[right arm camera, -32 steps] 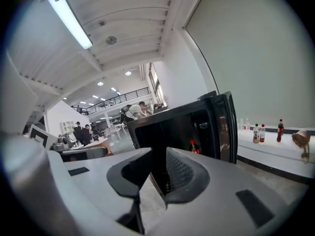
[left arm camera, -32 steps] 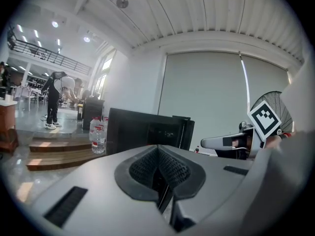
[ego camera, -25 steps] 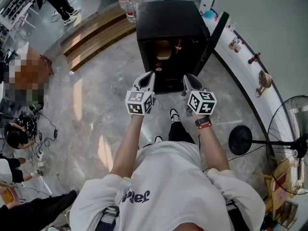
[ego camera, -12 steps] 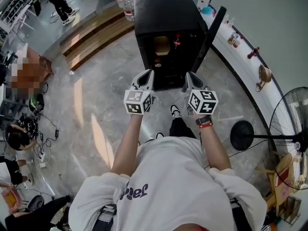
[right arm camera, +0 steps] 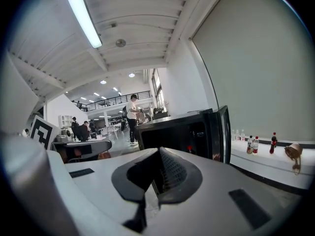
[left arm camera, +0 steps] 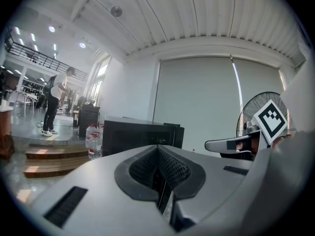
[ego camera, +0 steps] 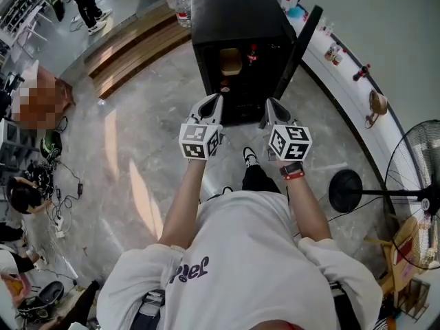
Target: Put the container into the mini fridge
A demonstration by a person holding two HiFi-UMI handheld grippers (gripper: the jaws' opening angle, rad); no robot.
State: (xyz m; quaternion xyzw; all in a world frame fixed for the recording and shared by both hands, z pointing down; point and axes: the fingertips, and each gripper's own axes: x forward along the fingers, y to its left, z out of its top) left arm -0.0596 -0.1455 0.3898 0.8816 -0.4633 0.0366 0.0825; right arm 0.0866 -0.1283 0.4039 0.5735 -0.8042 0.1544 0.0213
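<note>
The black mini fridge [ego camera: 240, 26] stands on the floor ahead of me with its door [ego camera: 300, 45] swung open to the right. A tan container [ego camera: 231, 61] sits on an upper shelf inside, with a small red-capped bottle [ego camera: 254, 52] to its right. My left gripper [ego camera: 214, 102] and right gripper [ego camera: 271, 106] are held side by side in front of the fridge opening, short of it. Both are shut with nothing between the jaws. The fridge [left arm camera: 134, 134] also shows past the left gripper [left arm camera: 158, 183], and the open door [right arm camera: 224, 132] shows past the right gripper [right arm camera: 156, 178].
Wooden steps [ego camera: 134, 50] and large water bottles [ego camera: 184, 4] lie to the fridge's left. A white ledge [ego camera: 347, 91] with small bottles runs along the right wall. A standing fan [ego camera: 412, 184] is at the right. People and cables [ego camera: 48, 177] are at the far left.
Both grippers have stayed side by side in front of the fridge and risen slightly. The fridge has shifted a little up in the view. The container has stayed on its shelf.
</note>
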